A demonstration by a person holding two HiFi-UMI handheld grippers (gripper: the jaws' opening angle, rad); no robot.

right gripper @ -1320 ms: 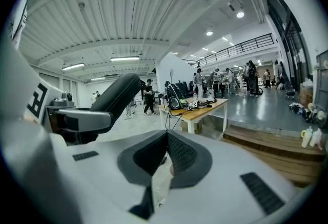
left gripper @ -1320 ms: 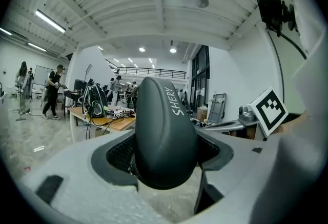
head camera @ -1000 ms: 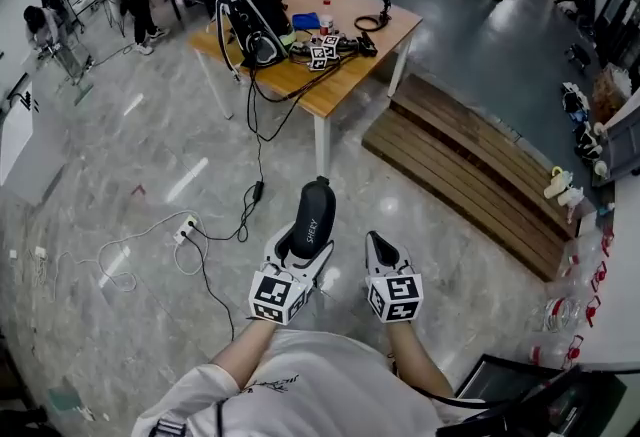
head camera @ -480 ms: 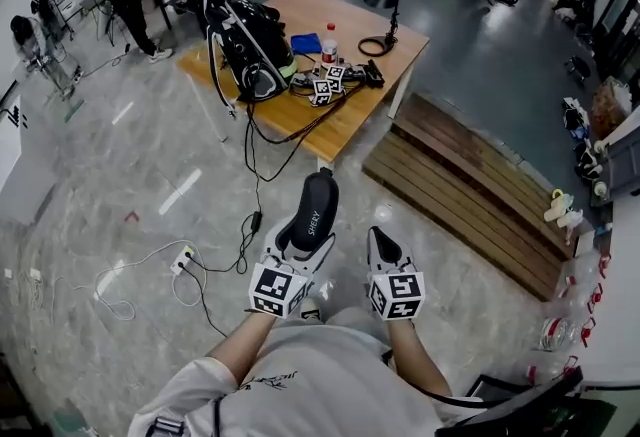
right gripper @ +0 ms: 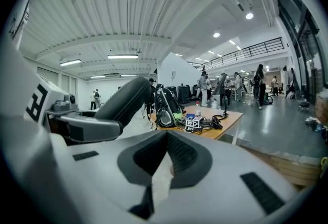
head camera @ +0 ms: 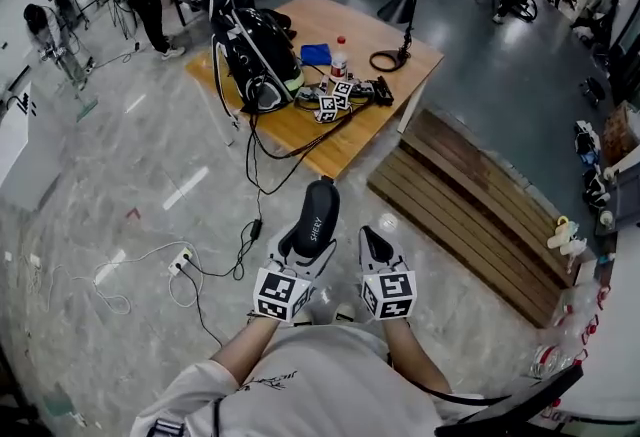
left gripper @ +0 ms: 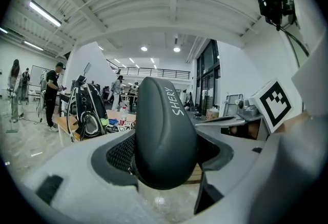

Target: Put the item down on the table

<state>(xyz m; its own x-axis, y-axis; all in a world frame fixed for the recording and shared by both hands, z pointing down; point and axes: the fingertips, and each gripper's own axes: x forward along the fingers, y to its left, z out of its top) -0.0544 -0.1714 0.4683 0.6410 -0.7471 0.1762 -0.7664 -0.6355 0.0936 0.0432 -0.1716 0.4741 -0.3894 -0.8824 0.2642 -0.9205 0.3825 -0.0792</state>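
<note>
A black oblong case (head camera: 316, 217) with white lettering sticks out forward between the jaws of my left gripper (head camera: 300, 250), which is shut on its near end. In the left gripper view the case (left gripper: 164, 130) fills the middle, pressed between both pads. My right gripper (head camera: 375, 247) hangs beside it at the same height, jaws together and holding nothing. From the right gripper view, its jaws (right gripper: 166, 159) meet at the tip and the case (right gripper: 125, 100) shows at the left. The wooden table (head camera: 345, 20) stands ahead, beyond both grippers, over the grey floor.
On the table are a black backpack (head camera: 255, 50), a bottle (head camera: 340, 55), a blue cloth (head camera: 316, 54), marker cubes (head camera: 335, 95) and cables. A low wooden platform (head camera: 470, 190) lies to the right. Cables and a power strip (head camera: 183, 260) trail on the floor at left. People stand at the back left.
The table has slid lower and nearer in the head view. Both grippers keep the same pose, and the case stays in the left one.
</note>
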